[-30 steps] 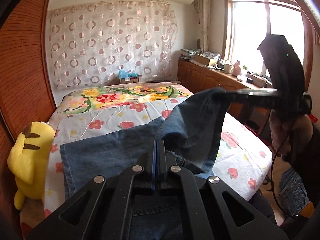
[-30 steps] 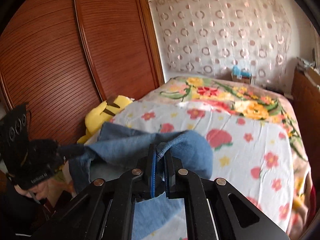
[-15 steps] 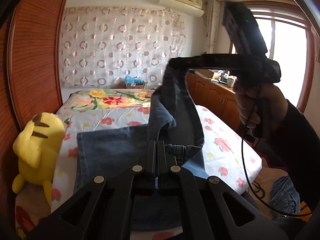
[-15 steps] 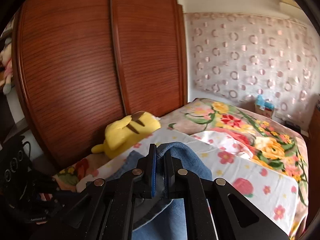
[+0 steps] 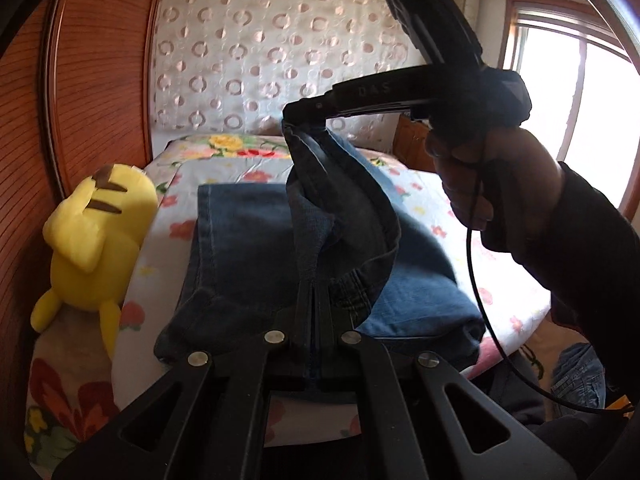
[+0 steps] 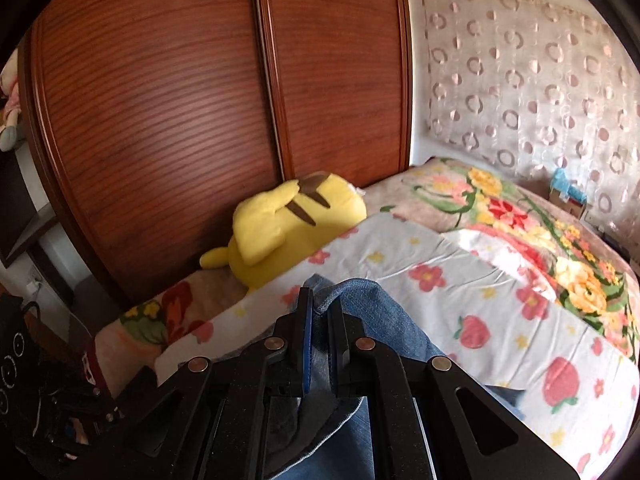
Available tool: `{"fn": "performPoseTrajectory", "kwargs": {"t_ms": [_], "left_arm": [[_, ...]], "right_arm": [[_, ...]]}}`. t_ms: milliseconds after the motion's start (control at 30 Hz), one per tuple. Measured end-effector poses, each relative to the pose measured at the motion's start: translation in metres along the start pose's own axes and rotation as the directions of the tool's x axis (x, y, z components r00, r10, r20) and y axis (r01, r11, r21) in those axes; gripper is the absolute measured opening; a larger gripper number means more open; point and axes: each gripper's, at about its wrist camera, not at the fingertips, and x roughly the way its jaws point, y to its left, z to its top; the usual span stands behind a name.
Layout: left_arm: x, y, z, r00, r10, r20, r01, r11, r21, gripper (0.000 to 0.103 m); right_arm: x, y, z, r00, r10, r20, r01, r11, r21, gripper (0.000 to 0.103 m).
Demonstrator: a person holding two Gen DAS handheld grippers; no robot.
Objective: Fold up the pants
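A: From the left wrist view, how does the left gripper (image 5: 313, 300) stand?

B: Its jaws are pressed together on a fold of the jeans (image 5: 248, 248); dark denim runs up out of the pinch and across to the right gripper (image 5: 298, 114), which is raised above the bed (image 5: 424, 200) and clamps another edge of the same cloth; the rest of the jeans lies flat on the flowered sheet, already doubled over near the front edge.

A: Who holds that raised tool?

B: A hand (image 5: 484, 184) in a dark sleeve; a black cable hangs from it.

A: Any writing?

B: Raised letters on the raised gripper's arm read "DAS"; nothing else is legible; a yellow plush toy (image 5: 96, 240) lies just beside the jeans on the left.

A: And the right wrist view?

B: The right gripper (image 6: 320, 312) is closed to a narrow slit, pinching a rolled denim edge (image 6: 360, 300) between its pads, one of them blue; the cloth droops below it over the sheet; the plush (image 6: 288, 224) lies by the wooden wardrobe doors (image 6: 160, 100); no readable labels here.
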Motion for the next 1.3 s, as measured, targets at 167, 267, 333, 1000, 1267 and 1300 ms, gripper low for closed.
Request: {"fn": "performPoseTrajectory", "kwargs": {"t_ms": [167, 267, 333, 1000, 1267, 1300], "left_arm": [[0.008, 0.006, -0.001, 1.000, 0.026, -0.017, -0.027, 1.000, -0.015, 0.001], [0.010, 0.010, 0.000, 0.999, 0.036, -0.023, -0.037, 0.999, -0.035, 0.004], [0.013, 0.011, 0.001, 0.999, 0.042, -0.032, -0.043, 0.998, -0.038, 0.022], [0.034, -0.008, 0.018, 0.999, 0.030, -0.014, -0.030, 0.999, 0.032, 0.049], [0.053, -0.017, 0.010, 0.998, 0.023, -0.056, -0.019, 0.998, 0.063, 0.049], [0.053, -0.018, 0.009, 0.998, 0.025, -0.058, -0.021, 0.998, 0.067, 0.049]], "right_arm": [[0.001, 0.000, 0.006, 0.999, -0.026, -0.043, 0.026, 1.000, 0.000, 0.008], [-0.005, -0.003, 0.007, 0.999, -0.038, -0.038, 0.038, 0.999, 0.014, 0.034], [-0.015, -0.008, 0.007, 0.998, -0.062, -0.020, 0.062, 0.998, 0.018, 0.046], [-0.070, -0.057, -0.124, 0.974, -0.223, -0.039, 0.226, 0.942, 0.250, 0.047], [-0.071, -0.050, -0.138, 0.972, -0.224, -0.065, 0.233, 0.933, 0.273, 0.047], [-0.070, -0.048, -0.140, 0.969, -0.238, -0.070, 0.248, 0.931, 0.267, 0.047]]}}
